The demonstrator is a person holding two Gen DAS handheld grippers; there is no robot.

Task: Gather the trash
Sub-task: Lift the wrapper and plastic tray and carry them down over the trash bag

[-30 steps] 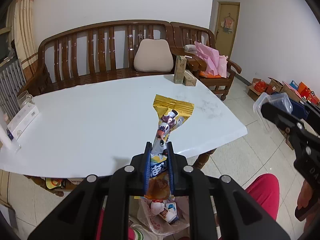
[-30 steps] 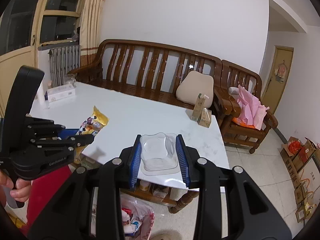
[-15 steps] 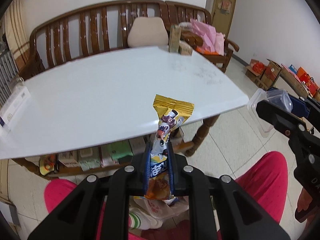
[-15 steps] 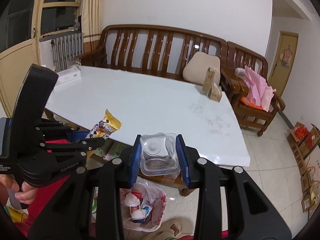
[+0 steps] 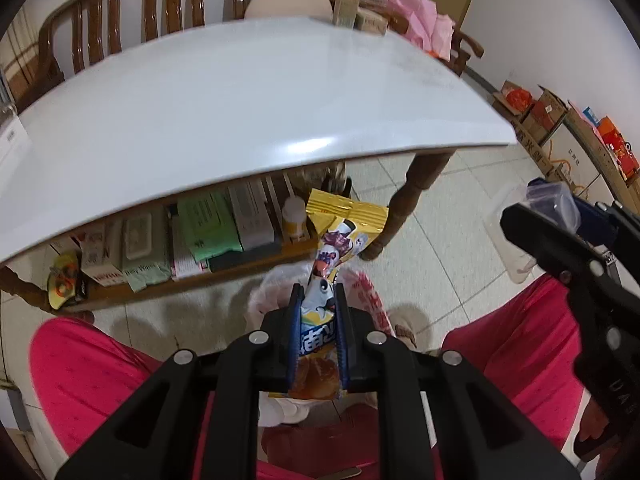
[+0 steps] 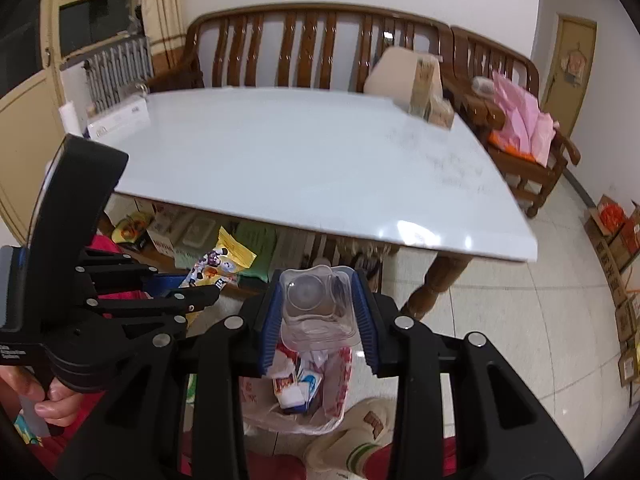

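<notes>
At lower centre, the left tool (image 5: 318,332) pinches a soft, light wrapper (image 5: 332,264) mid-body; the right tool (image 6: 316,316) pinches a thin, crushable clear tray (image 6: 316,304) above the bag (image 6: 308,396).

2 downward wrist views, shared table (image 5: 256,112)

trash bag (image 5: 362,292): mostly hidden behind left tool (image 5: 318,320) | wrapper print: unreadable

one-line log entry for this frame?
left gripper: shut on snack wrapper | right gripper: shut on clear plastic tray | both above trash bag | nothing dropped
</notes>
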